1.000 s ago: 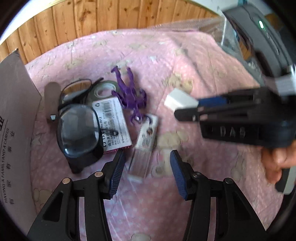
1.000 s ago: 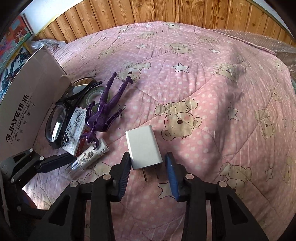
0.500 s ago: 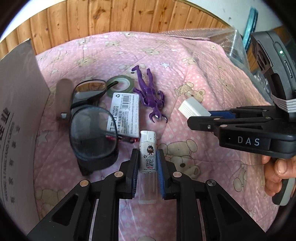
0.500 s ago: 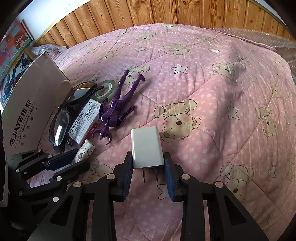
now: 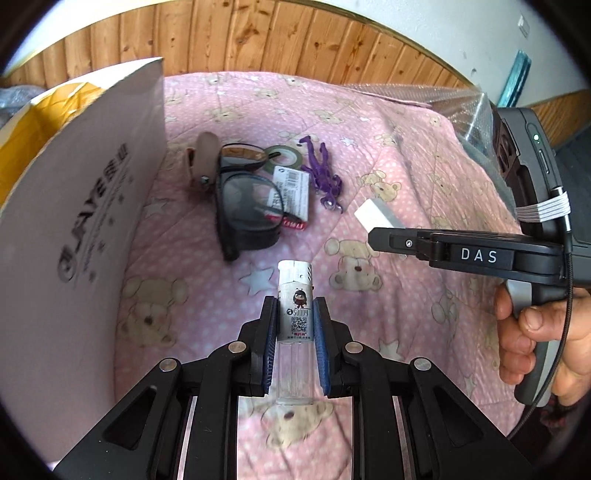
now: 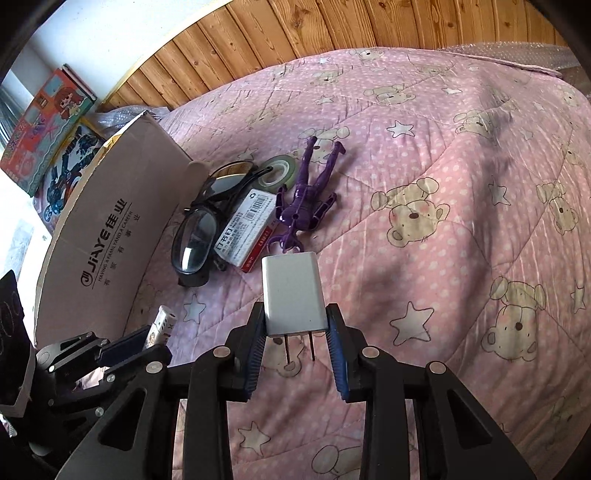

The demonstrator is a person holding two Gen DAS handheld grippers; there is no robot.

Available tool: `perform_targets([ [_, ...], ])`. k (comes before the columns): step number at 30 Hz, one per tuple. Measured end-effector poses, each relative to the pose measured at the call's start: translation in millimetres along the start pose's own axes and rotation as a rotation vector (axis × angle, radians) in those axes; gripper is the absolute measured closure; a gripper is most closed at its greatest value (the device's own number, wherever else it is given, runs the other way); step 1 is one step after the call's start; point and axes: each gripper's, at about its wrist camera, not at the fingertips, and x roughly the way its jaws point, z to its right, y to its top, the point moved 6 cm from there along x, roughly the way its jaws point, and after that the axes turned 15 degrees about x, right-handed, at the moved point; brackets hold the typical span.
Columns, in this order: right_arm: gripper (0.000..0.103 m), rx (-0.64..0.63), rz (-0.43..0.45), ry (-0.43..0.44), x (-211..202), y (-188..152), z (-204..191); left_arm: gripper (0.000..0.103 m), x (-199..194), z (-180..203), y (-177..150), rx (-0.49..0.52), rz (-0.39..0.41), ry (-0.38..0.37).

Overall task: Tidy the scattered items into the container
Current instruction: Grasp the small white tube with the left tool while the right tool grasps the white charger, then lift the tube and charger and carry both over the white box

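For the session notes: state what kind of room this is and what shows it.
Probably a bedroom at home. The items lie on a pink quilt printed with bears and stars, wood panelling lines the wall behind it, and toy boxes stand beside the cardboard box.

Both my wrist cameras look steeply down along their fingers at the pink quilt [image 5: 207, 310] from close above. My left one faces the cardboard box [image 5: 85, 206]; my right sits further right. They share the glasses [image 6: 195, 236] and purple figure [image 5: 323, 173]
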Motion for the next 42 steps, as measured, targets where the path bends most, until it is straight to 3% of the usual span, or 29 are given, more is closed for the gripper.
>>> perform_targets([
  [11, 0.070, -0.085, -0.013, 0.010, -5, -40, -30, 0.084, -51, -15, -21, -0.056, 0.055, 0.022],
  [20, 0.070, -0.158, 0.011, -0.030, -17, -69, -50, 0.084, -94, -32, -31, -0.107, 0.126, 0.042],
  [31, 0.070, -0.132, 0.067, -0.025, -52, -99, -63, 0.084, -124, -41, -43, -0.148, 0.194, 0.001],
  [42, 0.070, -0.185, 0.083, -0.014, -69, -114, -99, 0.084, -151, -59, -52, -0.195, 0.257, -0.012],
])
